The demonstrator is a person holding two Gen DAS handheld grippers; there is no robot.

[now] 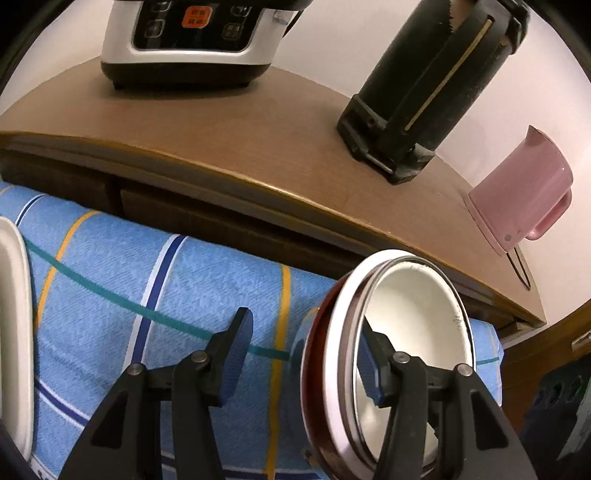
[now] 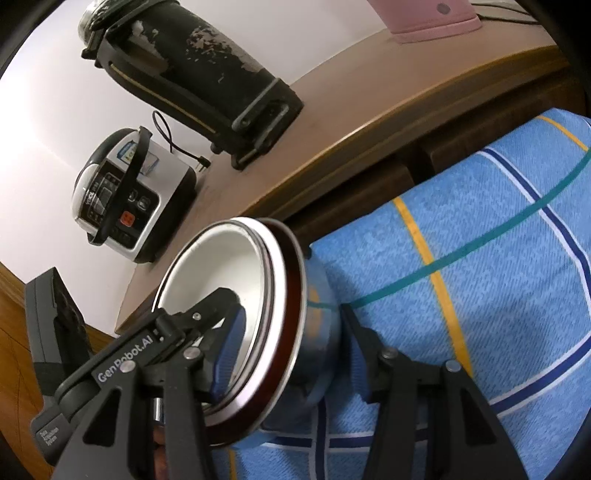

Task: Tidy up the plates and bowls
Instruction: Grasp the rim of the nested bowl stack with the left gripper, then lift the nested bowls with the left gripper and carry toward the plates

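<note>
Stacked bowls (image 1: 373, 354) are seen in the left wrist view, nested and tipped on edge above a blue striped cloth (image 1: 166, 295). The left claw (image 1: 303, 360) is spread wide; its right finger (image 1: 373, 373) lies inside the white innermost bowl, while its left finger (image 1: 236, 358) stands well apart from the stack, over the cloth. Nothing is pinched between them. A white dish (image 1: 14, 332) is partly seen at the left edge, on the cloth. Behind, a brown counter (image 1: 240, 140) carries a rice cooker (image 1: 192, 40), a black flask (image 1: 436, 85) and a pink kettle (image 1: 524, 195).

In the right wrist view, the same bowls (image 2: 266, 332) are seen from the other side, again on edge, with a metal bowl at the outside of the stack nearest the cloth (image 2: 480, 258). The right claw (image 2: 291, 345) is also wide open: its left finger (image 2: 229, 350) lies against the pale inner face of the stack, and its right finger (image 2: 354, 339) stands just beyond the metal bowl. Whether either finger presses the stack cannot be told. The rims lie between the two fingers. The counter (image 2: 351, 96), the cooker (image 2: 125, 199), the flask (image 2: 199, 66) and the kettle's base (image 2: 436, 18) are seen behind.
</note>
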